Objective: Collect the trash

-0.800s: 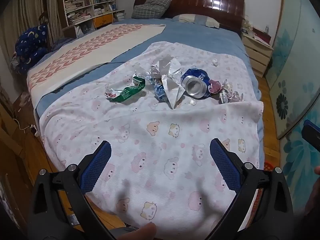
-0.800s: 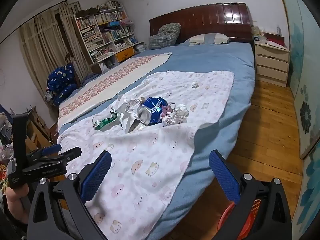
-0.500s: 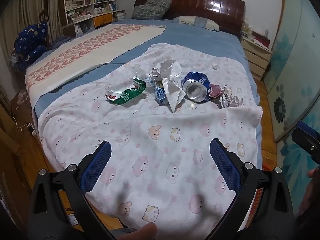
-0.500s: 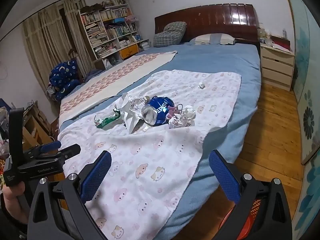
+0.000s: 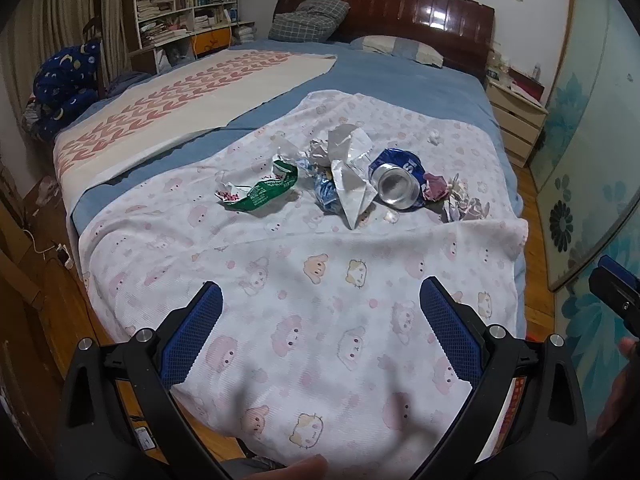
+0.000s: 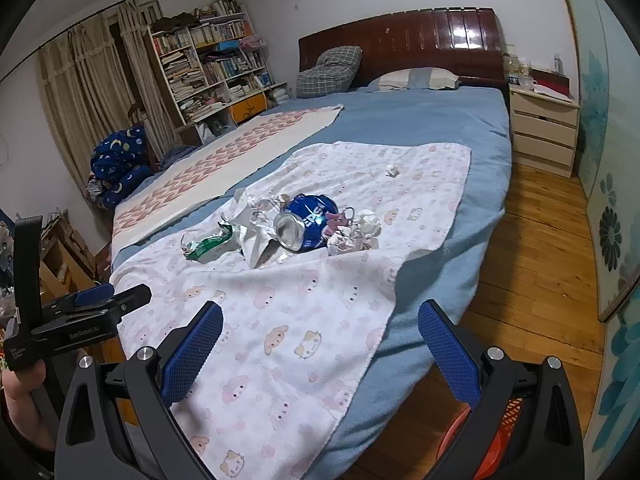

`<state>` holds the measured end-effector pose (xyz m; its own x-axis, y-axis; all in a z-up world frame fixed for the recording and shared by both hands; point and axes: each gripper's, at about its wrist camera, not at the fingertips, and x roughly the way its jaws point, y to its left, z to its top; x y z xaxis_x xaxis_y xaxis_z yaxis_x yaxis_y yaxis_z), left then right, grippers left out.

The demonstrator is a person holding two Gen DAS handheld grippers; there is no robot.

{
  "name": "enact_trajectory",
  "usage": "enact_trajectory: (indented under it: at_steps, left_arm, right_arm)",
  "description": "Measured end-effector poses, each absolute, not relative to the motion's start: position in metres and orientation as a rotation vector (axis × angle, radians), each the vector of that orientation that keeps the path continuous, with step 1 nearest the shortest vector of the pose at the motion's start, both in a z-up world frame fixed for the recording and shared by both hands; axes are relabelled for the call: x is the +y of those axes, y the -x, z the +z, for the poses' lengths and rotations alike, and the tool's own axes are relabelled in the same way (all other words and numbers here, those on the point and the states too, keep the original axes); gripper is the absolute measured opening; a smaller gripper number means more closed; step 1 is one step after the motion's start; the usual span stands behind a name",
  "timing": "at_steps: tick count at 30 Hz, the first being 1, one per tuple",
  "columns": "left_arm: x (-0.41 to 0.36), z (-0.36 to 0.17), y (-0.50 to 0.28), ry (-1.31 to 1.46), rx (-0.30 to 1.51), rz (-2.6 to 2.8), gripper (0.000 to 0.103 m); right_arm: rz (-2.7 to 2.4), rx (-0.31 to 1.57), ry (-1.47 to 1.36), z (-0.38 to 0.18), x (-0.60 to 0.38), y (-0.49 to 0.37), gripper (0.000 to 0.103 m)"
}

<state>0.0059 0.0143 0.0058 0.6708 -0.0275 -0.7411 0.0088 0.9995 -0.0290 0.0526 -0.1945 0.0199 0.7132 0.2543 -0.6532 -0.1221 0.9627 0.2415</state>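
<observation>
A heap of trash lies on a white cartoon-print blanket [image 5: 320, 280] on the bed: a crushed blue can [image 5: 396, 184] [image 6: 302, 222], a green wrapper [image 5: 264, 192] [image 6: 208, 245], crumpled white paper [image 5: 348, 168] [image 6: 256, 232], a small blue wrapper [image 5: 326, 194] and crumpled foil and paper [image 5: 456, 200] [image 6: 356, 232]. A small white scrap [image 5: 433, 136] [image 6: 393, 170] lies farther back. My left gripper [image 5: 320, 312] is open above the blanket's near end, well short of the heap. Off the bed's near right side, my right gripper [image 6: 320, 328] stands open and holds nothing.
An orange basket [image 6: 500, 432] sits on the wooden floor [image 6: 532, 248] under my right gripper. A nightstand [image 6: 544, 128] stands beside the headboard, a bookshelf [image 6: 208, 68] at the far left. A patterned panel [image 5: 584, 152] lines the right wall.
Both grippers have drifted back and up a little, so the trash heap sits slightly lower in both views. Their jaws stay wide.
</observation>
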Motion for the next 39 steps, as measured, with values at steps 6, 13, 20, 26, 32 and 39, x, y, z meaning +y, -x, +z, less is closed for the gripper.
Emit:
enact_trajectory:
  at_steps: [6, 13, 20, 26, 32, 39]
  left_arm:
    - [0.009, 0.005, -0.002, 0.011, 0.832, -0.042, 0.098]
    - [0.004, 0.005, 0.000, 0.000, 0.828, -0.051, 0.098]
    - [-0.007, 0.006, 0.001, -0.021, 0.817, -0.081, 0.098]
    - [-0.011, 0.006, 0.001, -0.020, 0.819, -0.084, 0.098]
    - [-0.013, 0.005, 0.001, -0.024, 0.820, -0.089, 0.098]
    - [-0.014, 0.005, 0.002, -0.023, 0.822, -0.090, 0.098]
  right_arm:
    - [0.192, 0.727, -0.161, 0.025, -0.204, -0.037, 0.096]
    - [0.171, 0.736, -0.199, 0.025, -0.226, -0.024, 0.096]
    - [0.175, 0.736, -0.201, 0.028, -0.232, -0.020, 0.096]
    - [0.181, 0.747, -0.208, 0.025, -0.230, -0.022, 0.096]
    - [0.183, 0.750, -0.217, 0.026, -0.231, -0.021, 0.096]
    - [0.193, 0.752, -0.215, 0.027, -0.228, -0.021, 0.096]
